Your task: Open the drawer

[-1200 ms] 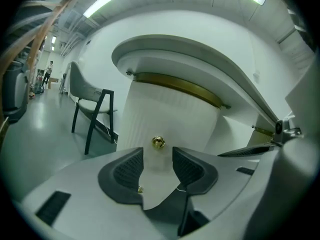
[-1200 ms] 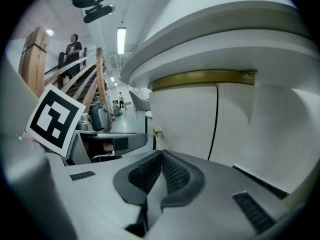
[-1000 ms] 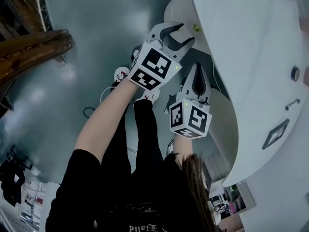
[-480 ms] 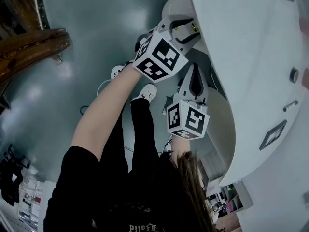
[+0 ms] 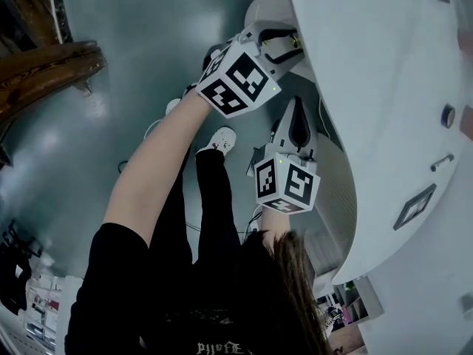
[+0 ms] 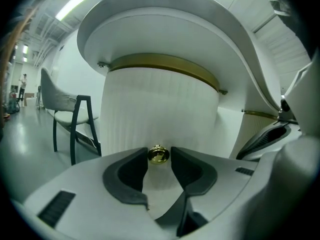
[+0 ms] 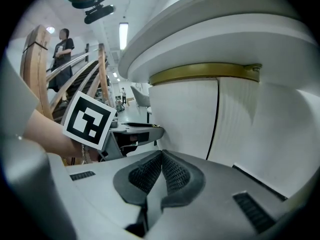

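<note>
The drawer front (image 6: 160, 109) is a white ribbed curved panel under a brass band, and it carries a small brass knob (image 6: 159, 155). My left gripper (image 6: 159, 156) has that knob between its two dark pads, which touch it on both sides; its jaws have just been closing around it. In the head view the left gripper (image 5: 284, 45) is pressed up against the white cabinet (image 5: 384, 87). My right gripper (image 5: 298, 106) hangs just below it, shut, with nothing between its pads (image 7: 167, 171). It points at the ribbed front (image 7: 185, 119) beside a dark vertical seam.
A dark-legged chair (image 6: 70, 114) stands left of the cabinet. A wooden staircase (image 5: 44, 65) curves at the far left, and a person (image 7: 63, 49) stands by it in the distance. Cables (image 5: 140, 165) lie on the grey floor near the person's shoes.
My left gripper has moved up and right to the cabinet and rolled, and its jaws now sit around the knob. The right gripper has stayed put.
</note>
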A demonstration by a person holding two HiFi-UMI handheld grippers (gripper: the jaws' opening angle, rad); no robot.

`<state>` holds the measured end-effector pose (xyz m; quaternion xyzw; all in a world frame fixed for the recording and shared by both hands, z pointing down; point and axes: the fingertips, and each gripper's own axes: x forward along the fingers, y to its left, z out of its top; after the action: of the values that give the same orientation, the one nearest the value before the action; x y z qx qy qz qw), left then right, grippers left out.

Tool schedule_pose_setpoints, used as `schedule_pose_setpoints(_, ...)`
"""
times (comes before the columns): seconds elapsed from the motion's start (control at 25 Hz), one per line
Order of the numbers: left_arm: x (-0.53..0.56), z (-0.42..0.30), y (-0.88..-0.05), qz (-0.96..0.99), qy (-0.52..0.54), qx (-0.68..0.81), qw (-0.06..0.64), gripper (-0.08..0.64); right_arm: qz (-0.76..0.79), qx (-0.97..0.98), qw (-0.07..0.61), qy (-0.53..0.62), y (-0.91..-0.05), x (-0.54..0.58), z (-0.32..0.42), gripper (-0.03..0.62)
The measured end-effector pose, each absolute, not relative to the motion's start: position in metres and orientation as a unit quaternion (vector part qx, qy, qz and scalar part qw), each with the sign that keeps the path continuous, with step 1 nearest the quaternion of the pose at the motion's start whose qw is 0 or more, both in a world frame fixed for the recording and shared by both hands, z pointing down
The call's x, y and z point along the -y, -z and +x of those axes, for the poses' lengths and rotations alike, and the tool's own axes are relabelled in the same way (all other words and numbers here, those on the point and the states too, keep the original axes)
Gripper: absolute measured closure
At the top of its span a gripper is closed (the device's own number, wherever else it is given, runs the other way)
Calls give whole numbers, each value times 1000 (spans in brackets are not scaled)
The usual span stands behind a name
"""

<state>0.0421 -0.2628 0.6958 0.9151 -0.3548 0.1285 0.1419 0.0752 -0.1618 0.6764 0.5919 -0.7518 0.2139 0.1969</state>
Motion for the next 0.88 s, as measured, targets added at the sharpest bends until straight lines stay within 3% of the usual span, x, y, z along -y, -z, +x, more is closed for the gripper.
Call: schedule_pose_setpoints(0.88, 261, 37, -694, 917, -137, 338, 160, 443, 588, 753, 201, -215, -672, 161, 71, 566)
